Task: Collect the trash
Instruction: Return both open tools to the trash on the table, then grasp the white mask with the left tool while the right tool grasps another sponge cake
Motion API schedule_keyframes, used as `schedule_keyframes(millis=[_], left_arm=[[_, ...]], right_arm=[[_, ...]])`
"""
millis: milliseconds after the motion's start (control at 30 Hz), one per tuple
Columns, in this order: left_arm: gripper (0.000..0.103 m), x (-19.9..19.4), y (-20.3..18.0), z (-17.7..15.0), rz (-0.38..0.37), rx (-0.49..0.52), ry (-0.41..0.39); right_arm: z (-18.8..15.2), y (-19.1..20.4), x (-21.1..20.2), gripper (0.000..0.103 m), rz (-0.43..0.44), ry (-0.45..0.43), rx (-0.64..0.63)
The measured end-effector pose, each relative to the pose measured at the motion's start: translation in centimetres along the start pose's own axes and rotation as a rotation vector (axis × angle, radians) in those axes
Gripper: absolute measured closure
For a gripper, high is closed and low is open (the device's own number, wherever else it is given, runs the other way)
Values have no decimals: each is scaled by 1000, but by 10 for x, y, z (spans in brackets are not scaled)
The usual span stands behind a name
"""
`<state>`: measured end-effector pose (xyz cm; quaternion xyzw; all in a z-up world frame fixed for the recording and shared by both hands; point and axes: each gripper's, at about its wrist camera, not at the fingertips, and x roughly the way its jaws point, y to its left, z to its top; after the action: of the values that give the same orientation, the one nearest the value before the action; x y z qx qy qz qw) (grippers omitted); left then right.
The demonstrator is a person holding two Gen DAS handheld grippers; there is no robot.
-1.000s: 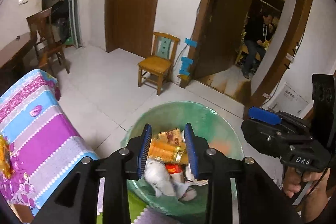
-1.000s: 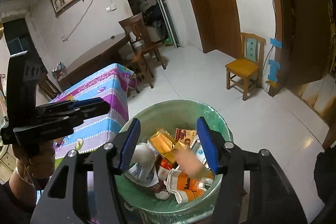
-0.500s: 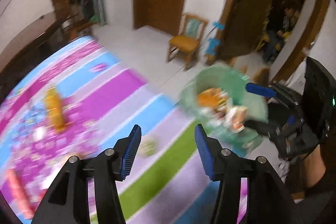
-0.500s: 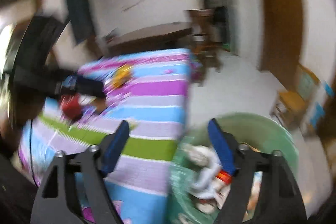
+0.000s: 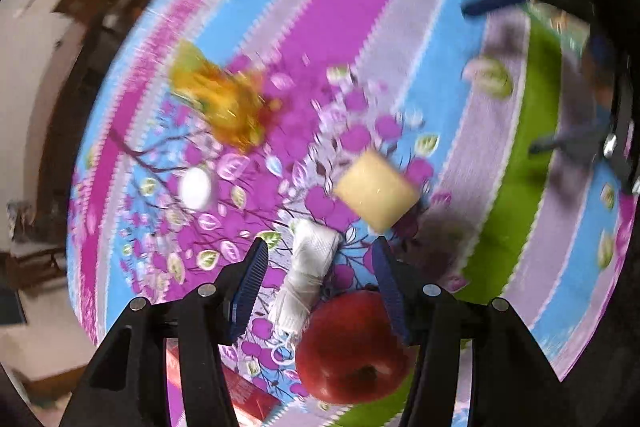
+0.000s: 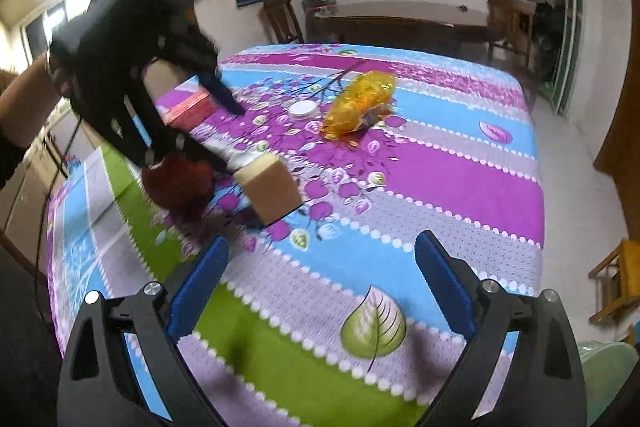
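My left gripper [image 5: 320, 259] points steeply down at the patterned tablecloth [image 5: 360, 27], open. A crumpled white tissue [image 5: 310, 275] lies between its fingers, clear of the pads. A red apple [image 5: 356, 347] sits just below the right finger, and a tan cube [image 5: 376, 191] lies just beyond the fingertips. Farther off are a white lid [image 5: 196, 187] and a yellow-orange wrapper [image 5: 220, 103]. My right gripper [image 6: 322, 259] hangs over the near part of the cloth; its jaws are opening with nothing between them. In its view the left gripper's fingers [image 6: 222, 93] hover by the apple [image 6: 180, 183], cube [image 6: 272, 187] and wrapper [image 6: 360, 103].
A red box [image 6: 188, 111] lies on the cloth behind the left gripper. The green bin [image 6: 608, 367] stands off the table's near right corner. A dark wooden table [image 6: 400, 19] with chairs stands behind, and a yellow chair [image 6: 624, 279] at the right.
Both grippers have swung away from above the full green bin to over the table. Both pairs of jaws stand wider apart than a second ago.
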<state>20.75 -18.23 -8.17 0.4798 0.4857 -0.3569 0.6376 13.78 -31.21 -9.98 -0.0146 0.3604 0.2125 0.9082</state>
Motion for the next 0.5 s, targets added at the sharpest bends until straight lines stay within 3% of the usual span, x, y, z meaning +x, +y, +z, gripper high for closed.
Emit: schedule_keyframes(millis=[133,333,400,500], left_arm=[[47,40,12,4,-59,5,71],[48,57,27,-2,-172,4,99],[54,60,35,-5,-214,-8,92],[68,62,50,-11,-219,-33,62]], right_arm=[[-1,-5,5,12,12,-12,25],[1,-6,18,12,21,-6,26],[3,-4,22,12,34,-13,19],[7,2,29,12,79,-11,-3]])
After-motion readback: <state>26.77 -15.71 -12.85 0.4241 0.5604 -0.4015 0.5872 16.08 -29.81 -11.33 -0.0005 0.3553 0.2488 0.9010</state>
